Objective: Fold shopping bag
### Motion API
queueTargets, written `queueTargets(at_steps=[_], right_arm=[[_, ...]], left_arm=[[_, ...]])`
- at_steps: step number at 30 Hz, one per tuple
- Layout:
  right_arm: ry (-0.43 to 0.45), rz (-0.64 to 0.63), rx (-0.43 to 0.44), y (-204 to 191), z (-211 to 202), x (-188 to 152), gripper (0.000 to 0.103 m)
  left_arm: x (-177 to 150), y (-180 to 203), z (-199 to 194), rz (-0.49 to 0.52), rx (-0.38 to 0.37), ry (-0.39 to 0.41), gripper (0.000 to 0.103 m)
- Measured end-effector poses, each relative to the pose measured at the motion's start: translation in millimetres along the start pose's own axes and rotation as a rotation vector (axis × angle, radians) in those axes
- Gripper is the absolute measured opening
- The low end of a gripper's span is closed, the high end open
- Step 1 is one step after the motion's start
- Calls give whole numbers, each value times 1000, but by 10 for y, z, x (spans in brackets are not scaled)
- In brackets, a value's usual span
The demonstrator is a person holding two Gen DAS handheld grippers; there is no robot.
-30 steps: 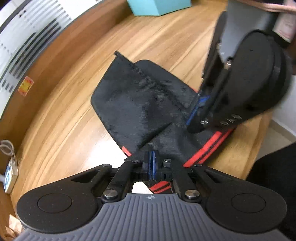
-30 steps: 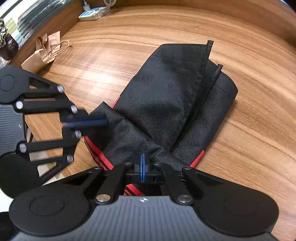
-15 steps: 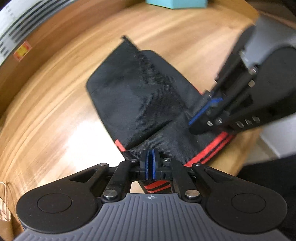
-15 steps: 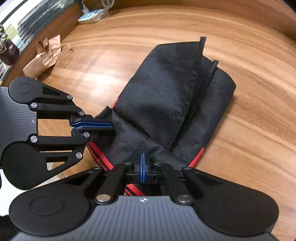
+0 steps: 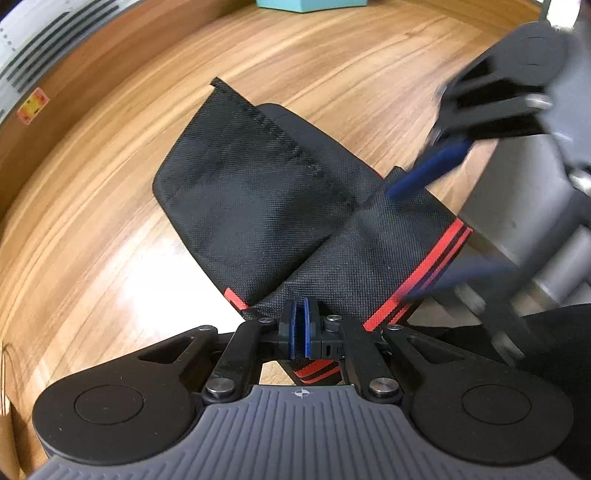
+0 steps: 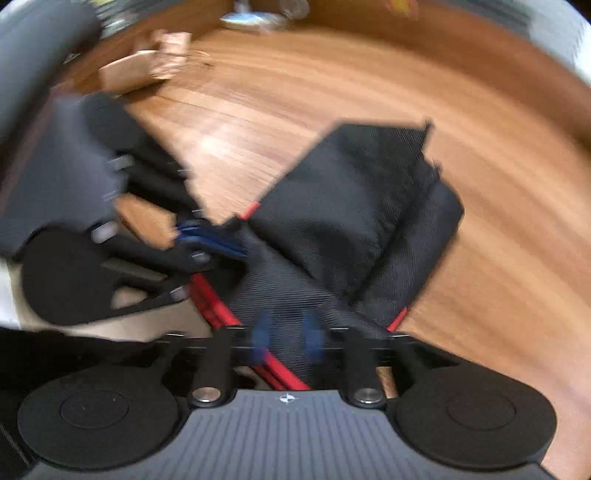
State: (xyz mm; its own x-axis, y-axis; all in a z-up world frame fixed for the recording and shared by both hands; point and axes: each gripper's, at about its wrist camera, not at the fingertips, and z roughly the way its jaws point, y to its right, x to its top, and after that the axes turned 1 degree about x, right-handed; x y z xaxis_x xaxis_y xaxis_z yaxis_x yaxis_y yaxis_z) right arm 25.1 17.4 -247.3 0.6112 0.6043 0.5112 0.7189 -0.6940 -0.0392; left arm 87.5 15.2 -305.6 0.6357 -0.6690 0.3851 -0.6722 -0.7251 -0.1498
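A black fabric shopping bag [image 5: 258,206] with red stripes lies folded over on the wooden table [image 5: 110,229]. My left gripper [image 5: 300,325] is shut on the bag's near edge beside the red stripe. My right gripper [image 5: 399,243] hovers at the right over the striped end, its blue fingers [image 5: 428,170] spread and blurred. In the right wrist view, which is motion-blurred, the right gripper [image 6: 287,338] has its jaws opening, with bag [image 6: 354,214] fabric lying between the parted pads but not pinched. The left gripper [image 6: 207,240] clamps the bag's left corner there.
A teal box [image 5: 310,4] sits at the table's far edge. A crumpled brown paper bag [image 6: 147,62] and a white power strip [image 6: 251,20] lie at the back left in the right wrist view. The table's rounded edge runs close by on the right.
The right gripper's jaws have parted and let go of the bag's near edge, and it has swung sideways, blurring its view. The left gripper stays shut on the bag and has shifted slightly.
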Motion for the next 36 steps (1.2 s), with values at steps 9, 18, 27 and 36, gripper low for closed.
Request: queueTargets(at_steps=[9,18,27,36], right_arm=[[4,-605,-390,-886,56,-465,72],[-19,-845,-518,-1185,421,-785,72],[-16,-857,-499,-1036,455,-785,51],[-152,-689,-76,-641,-20,-304,49]], left_arm=[[-22,58,27,30,-18,-1,4],[82,-39,124,37,-44,-10,3],[187,-86,56,73,-115,-61,3],[268,-472,-148,-33,-236,-32,13]])
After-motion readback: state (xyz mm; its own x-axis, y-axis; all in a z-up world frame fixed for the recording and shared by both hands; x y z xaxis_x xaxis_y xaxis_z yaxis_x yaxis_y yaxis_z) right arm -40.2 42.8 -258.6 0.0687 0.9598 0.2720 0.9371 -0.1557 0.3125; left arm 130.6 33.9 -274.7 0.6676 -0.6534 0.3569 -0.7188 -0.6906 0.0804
